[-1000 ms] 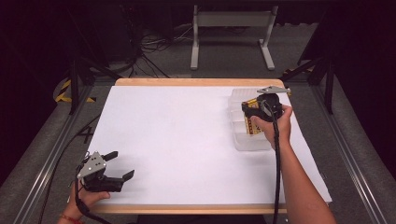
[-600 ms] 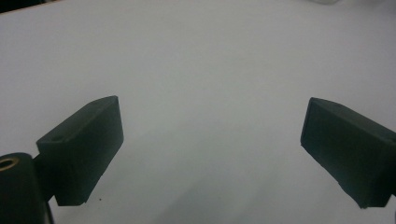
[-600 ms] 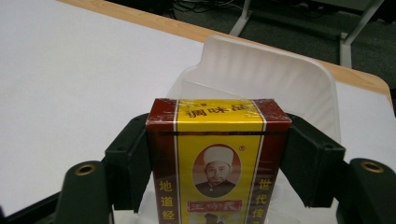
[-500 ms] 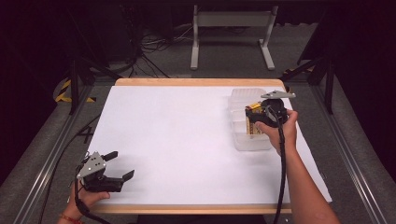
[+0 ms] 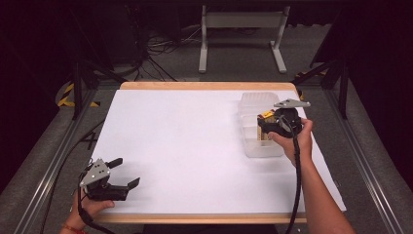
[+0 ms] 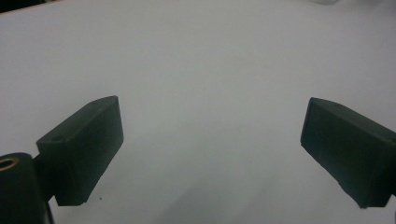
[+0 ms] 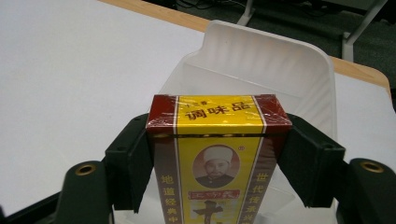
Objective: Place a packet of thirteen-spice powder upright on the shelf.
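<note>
Counting one box (image 7: 217, 154), one bin (image 7: 299, 70), two tongs.

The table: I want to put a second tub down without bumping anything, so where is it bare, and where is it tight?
The white table is bare from the open left gripper at the near left corner across to the tub. It is tight only at the far right, where the right gripper holds the box over the tub.
</note>
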The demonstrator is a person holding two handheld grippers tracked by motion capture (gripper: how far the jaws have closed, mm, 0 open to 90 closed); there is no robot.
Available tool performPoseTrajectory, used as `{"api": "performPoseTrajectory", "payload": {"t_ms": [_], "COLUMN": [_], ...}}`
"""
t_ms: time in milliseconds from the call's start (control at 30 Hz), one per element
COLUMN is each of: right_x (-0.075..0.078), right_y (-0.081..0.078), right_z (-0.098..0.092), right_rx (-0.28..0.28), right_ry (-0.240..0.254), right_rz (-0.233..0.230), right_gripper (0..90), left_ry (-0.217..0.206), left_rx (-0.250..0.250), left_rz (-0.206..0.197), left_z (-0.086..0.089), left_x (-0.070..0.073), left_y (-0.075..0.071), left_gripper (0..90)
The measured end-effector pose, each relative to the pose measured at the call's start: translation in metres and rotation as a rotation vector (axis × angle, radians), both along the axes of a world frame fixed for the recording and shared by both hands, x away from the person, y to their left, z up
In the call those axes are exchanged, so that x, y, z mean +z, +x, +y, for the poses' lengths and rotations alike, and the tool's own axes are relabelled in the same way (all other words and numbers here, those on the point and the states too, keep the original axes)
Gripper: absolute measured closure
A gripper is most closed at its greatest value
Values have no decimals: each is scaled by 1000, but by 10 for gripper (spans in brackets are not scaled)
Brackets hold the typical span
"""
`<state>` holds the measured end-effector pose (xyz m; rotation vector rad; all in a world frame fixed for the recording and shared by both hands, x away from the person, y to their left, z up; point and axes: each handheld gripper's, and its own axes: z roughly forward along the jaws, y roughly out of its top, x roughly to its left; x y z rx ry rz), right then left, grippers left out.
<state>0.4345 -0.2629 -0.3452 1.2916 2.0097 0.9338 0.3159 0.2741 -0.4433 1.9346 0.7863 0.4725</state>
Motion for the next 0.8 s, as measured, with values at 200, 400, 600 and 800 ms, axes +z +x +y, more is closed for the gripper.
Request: {"api": "performPoseTrajectory", "payload": {"t_ms": [200,400,600,800], "right_x": [-1,-7,-10,-11], "right_y": [-3,-6,-9,-13], "right_z": [0,-1,-2,-6], "right_rx": [8,12,17,30], "right_ry": [-8,-22,-29,-31], "right_rz": [1,4,-4,-5], "right_gripper": [321,321,320,315], "left_ry": [-1,-1,-2,0], "left_rx": [0,0,0,-2], "left_rz": [1,-1,-1,2], "left_z": [0,0,0,0], "left_x": [0,0,0,0], "left_y": [0,0,0,0], "left_gripper": [65,65,65,65]}}
